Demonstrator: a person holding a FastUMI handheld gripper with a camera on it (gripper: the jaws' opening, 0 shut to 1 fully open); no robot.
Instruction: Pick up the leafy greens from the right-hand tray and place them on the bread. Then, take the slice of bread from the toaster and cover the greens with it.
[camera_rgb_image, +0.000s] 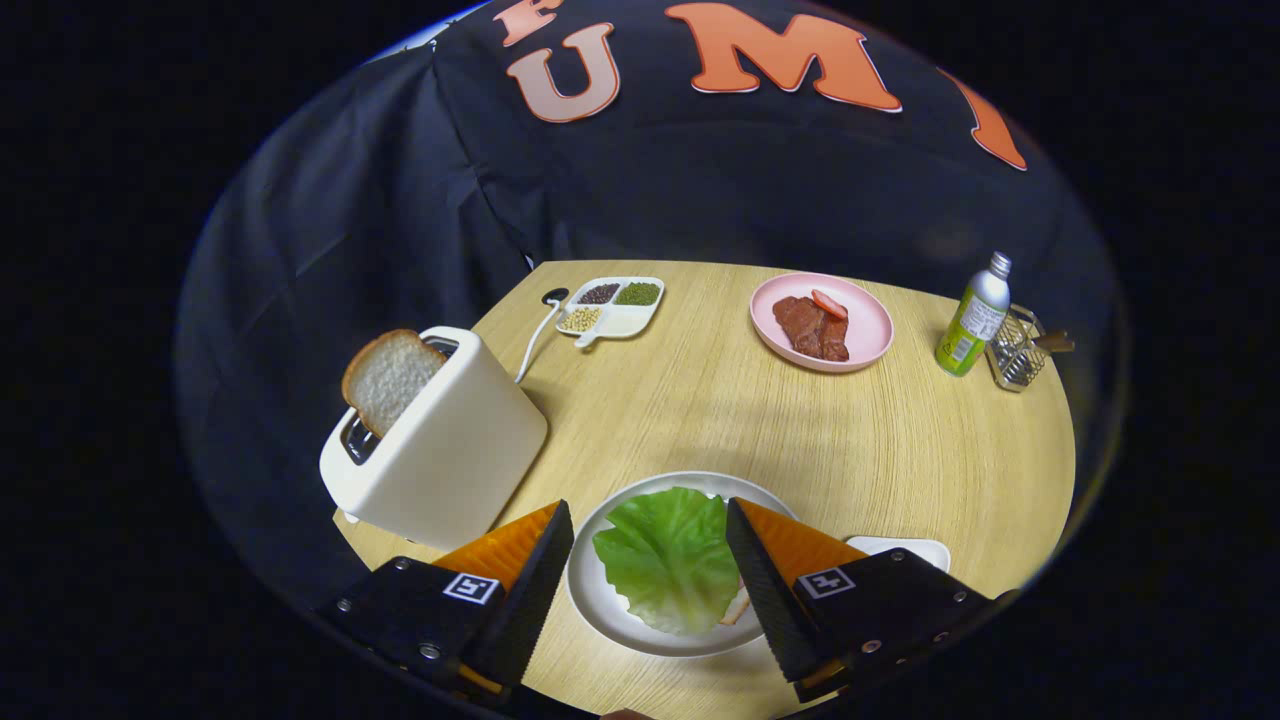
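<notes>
Your gripper (650, 530) sits above the near edge of the round wooden table (720, 420) with its two fingers spread wide apart and nothing held between them. Neither finger touches any item.

The leafy greens (668, 555) lie flat between your fingers, on the white plate (600, 600) at the near side of the table. A small pale edge of the bread (737, 607) shows from under the right rim of the greens, close to your right finger; the rest of that bread is covered.

The toaster (440, 445) stands to the left of the plate, near the left edge of the table. A slice of bread (388, 378) sticks up out of its far slot, tilted slightly to the left. A white cord (535, 345) runs from behind the toaster toward the far side of the table.

Just beyond your right finger, the corner of a white tray (905, 548) is visible, beside the plate.

On the far side of the table you have, from left to right: a divided dish (612, 305) holding beans and grains, a pink plate (822, 322) with slices of meat, a bottle (972, 315) standing upright, and a wire basket (1015, 348) just to the right of the bottle.
</notes>
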